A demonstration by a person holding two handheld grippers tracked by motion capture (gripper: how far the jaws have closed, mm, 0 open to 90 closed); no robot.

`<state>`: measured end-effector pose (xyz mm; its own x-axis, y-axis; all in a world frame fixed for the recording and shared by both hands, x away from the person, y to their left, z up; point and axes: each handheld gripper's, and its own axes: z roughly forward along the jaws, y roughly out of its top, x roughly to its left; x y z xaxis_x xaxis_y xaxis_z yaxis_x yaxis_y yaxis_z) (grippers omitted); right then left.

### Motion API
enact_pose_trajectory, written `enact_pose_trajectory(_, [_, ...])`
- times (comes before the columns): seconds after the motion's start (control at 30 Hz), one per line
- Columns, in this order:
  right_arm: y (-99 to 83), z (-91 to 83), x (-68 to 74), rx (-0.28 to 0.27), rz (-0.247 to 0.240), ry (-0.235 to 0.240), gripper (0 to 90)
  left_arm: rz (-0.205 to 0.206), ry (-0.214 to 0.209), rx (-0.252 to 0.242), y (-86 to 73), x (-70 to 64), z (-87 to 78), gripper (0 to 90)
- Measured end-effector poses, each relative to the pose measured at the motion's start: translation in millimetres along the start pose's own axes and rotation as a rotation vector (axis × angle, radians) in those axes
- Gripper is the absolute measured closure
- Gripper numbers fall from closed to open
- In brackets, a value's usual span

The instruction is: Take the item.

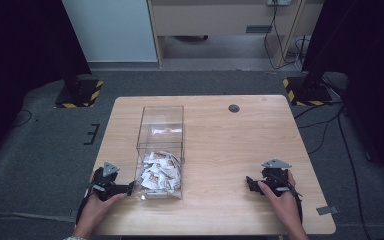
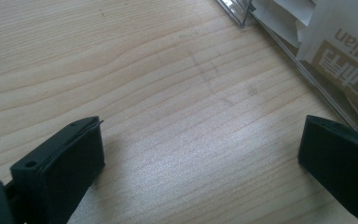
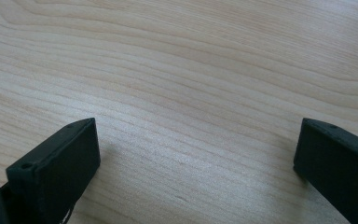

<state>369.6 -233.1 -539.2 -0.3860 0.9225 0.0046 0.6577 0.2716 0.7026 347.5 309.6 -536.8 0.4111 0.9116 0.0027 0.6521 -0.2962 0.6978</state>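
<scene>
We hold both grippers, left (image 1: 128, 188) and right (image 1: 250, 183), with jaws wide and empty; packets (image 1: 157, 171) sit untouched in box (image 1: 161, 120). Nothing begun.

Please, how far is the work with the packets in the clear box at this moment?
Done: nothing visible yet; the packets all lie in the near compartment of the clear box, and the far compartment holds perhaps one. In hand: nothing. The left gripper rests open beside the box's near corner, and the right gripper rests open on the bare table, well apart. Left: probably everything, starting with a first grasp.
</scene>
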Motion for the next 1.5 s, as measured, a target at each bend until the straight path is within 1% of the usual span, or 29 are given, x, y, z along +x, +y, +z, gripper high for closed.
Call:
enact_pose_trajectory(0.23, [-0.8, -0.9, 0.1, -0.003, -0.006, 0.004, 0.9, 0.0, 0.0, 0.0, 0.0, 0.0, 0.0, 0.0])
enact_pose_trajectory(0.3, [-1.1, -1.5, 0.9, -0.006, -0.001, 0.006, 2.1, 0.001, 0.0, 0.001, 0.0, 0.1, 0.0, 0.0])
enact_pose_trajectory(0.43, [0.0, -4.3, 2.6, -0.008, 0.015, 0.033, 5.7, 0.0, 0.0, 0.0, 0.0, 0.0, 0.0, 0.0])
enact_pose_trajectory(0.6, [4.0, -9.8, 9.1, -0.011, -0.003, 0.033, 7.4, 0.002, 0.0, 0.001, 0.0, 0.1, -0.1, 0.0])
enact_pose_trajectory(0.83, [9.3, -17.1, 19.5, -0.016, -0.063, 0.052, 11.8, 0.001, 0.001, 0.0, 0.0, -0.2, -0.1, 0.0])
enact_pose_trajectory(0.87, [9.9, -18.0, 20.8, -0.014, -0.06, 0.058, 12.1, 0.001, 0.001, 0.0, 0.0, -0.2, -0.1, 0.0])
enact_pose_trajectory(1.1, [14.1, -23.2, 24.4, -0.002, -0.094, 0.07, 15.9, 0.001, 0.001, 0.0, -0.2, -0.3, -0.2, 0.0])
enact_pose_trajectory(1.23, [17.6, -25.6, 25.2, -0.005, -0.097, 0.078, 18.1, 0.001, 0.001, 0.0, -0.2, -0.3, -0.3, 0.0])
enact_pose_trajectory(1.5, [31.2, -30.7, 30.3, -0.008, -0.122, 0.089, 22.3, 0.001, 0.001, 0.0, -0.2, -0.3, -0.3, 0.0])
